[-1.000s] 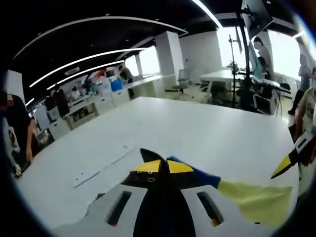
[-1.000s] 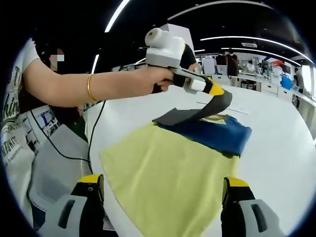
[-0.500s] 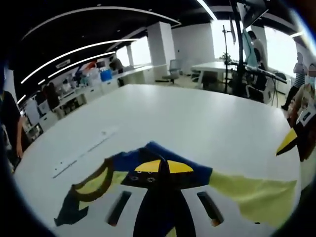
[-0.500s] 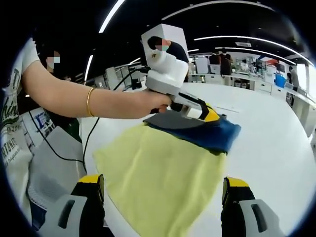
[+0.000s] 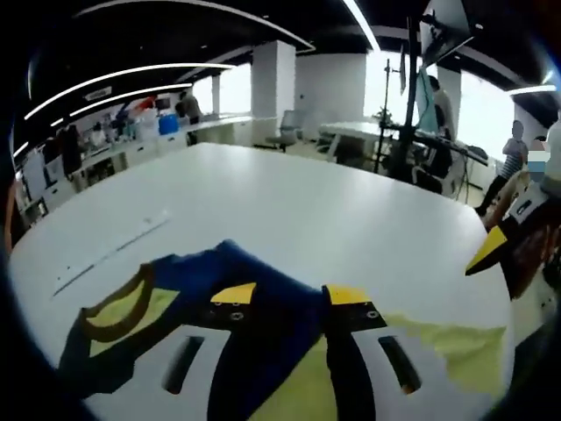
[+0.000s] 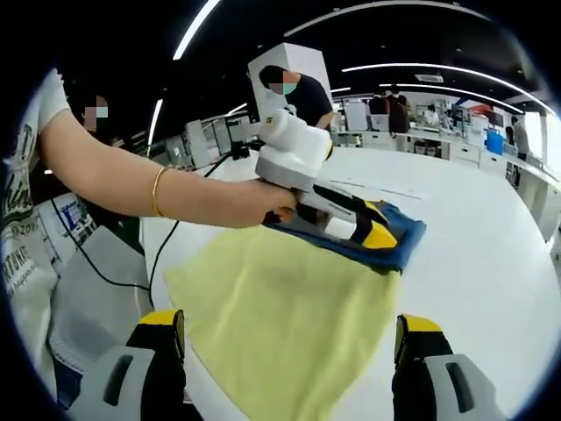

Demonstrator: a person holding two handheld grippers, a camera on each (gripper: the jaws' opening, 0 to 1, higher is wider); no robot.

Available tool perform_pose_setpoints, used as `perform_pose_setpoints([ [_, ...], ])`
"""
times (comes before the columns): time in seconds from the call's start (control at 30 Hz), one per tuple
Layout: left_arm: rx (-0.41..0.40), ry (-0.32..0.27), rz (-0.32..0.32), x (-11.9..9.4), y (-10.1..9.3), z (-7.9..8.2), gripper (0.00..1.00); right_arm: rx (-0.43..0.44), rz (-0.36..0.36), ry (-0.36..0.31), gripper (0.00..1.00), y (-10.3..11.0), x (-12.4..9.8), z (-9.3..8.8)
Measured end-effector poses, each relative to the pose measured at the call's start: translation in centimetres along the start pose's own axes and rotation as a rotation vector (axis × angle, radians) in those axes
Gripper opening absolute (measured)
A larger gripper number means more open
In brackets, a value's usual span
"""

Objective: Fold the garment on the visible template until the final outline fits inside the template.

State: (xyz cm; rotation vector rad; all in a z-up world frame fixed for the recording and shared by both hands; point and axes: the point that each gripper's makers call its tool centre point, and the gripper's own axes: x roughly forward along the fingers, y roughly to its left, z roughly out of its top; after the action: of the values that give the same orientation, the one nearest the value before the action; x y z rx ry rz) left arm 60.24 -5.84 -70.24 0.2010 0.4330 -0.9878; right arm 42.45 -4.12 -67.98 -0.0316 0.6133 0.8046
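Garment (image 6: 289, 316) in pale yellow with a navy upper part lies spread on the white table (image 5: 333, 219), its yellow body toward the right gripper's camera and the navy part on the far side. In the left gripper view the navy fabric runs between and under the two yellow-tipped jaws, with a brown-edged neckline (image 5: 114, 307) lying flat to the left. The left gripper (image 5: 289, 298) has its jaws a little apart with navy cloth in the gap; whether they actually pinch it cannot be told. In the right gripper view the same tool (image 6: 372, 232) rests low on the navy part, held in a hand (image 6: 263, 203) wearing a gold bangle (image 6: 158, 191). The right gripper (image 6: 289, 338) hovers near the yellow hem with its jaws wide apart, one on each side of the cloth, gripping nothing. Its yellow tip (image 5: 486, 250) appears at the right edge of the left gripper view. Office desks and people stand in the background.
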Motion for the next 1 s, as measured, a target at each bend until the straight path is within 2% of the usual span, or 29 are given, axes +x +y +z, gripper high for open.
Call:
perform_pose_setpoints([
  [0.2, 0.02, -0.034, -0.016, -1.9, -0.4, 0.7, 0.62, -0.014, 0.036, 0.017, 0.99, 0.8, 0.3, -0.2],
  [0.37, -0.006, -0.06, -0.014, -4.2, -0.2, 0.9, 0.78, -0.045, 0.062, 0.043, 0.99, 1.1, 0.5, -0.5],
  [0.5, -0.024, -0.066, 0.002, -6.7, 0.2, 0.4, 0.9, -0.069, 0.082, 0.055, 0.99, 1.5, 0.6, -0.5],
  [0.6, -0.02, -0.057, 0.024, -8.5, 0.8, -0.3, 0.95, -0.087, 0.097, 0.067, 0.99, 2.0, 0.7, -0.6],
  [0.73, -0.068, -0.066, 0.054, -11.2, 1.5, -1.2, 0.99, -0.107, 0.114, 0.081, 0.99, 2.5, 0.8, -0.7],
  [1.0, -0.059, -0.046, 0.077, -15.5, 1.4, -2.9, 0.99, -0.119, 0.132, 0.086, 0.99, 3.1, 0.9, -0.7],
])
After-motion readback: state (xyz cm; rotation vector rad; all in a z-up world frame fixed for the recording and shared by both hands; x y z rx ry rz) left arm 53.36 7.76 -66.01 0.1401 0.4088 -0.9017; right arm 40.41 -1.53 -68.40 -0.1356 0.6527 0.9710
